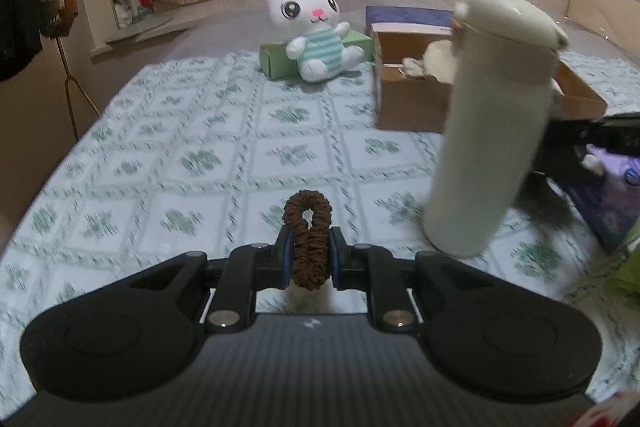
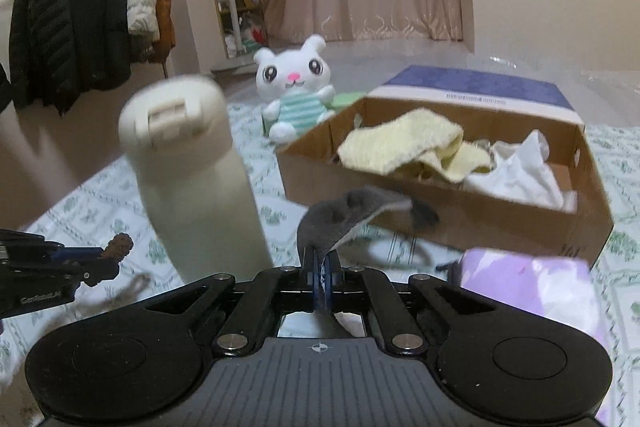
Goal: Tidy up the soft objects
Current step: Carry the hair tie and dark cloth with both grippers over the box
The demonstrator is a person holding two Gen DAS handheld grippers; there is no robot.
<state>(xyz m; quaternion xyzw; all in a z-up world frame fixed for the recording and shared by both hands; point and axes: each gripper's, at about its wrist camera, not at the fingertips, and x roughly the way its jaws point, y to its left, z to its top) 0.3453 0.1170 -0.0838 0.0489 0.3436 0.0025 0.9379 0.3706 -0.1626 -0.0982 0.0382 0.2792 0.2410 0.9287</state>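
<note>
A bedroom with pink curtains; the surface is a bed cover with green flower print point(image 1: 168, 131). The left gripper point(image 1: 310, 255) has its jaws closed on a brown knitted hair scrunchie point(image 1: 307, 239), light and springy, held across its middle. The right gripper point(image 2: 322, 273) pinches a grey thin cloth point(image 2: 344, 217) by the edge; it is limp and will hang. The open cardboard box point(image 2: 440, 215) with soft things lies at 1 o'clock, behind a cream tall bottle point(image 1: 492, 123).

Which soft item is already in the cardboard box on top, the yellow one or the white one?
The pale yellow cloth lies on top, draped over the left of the cardboard box; the white cloth sits lower, at the right end.
</note>
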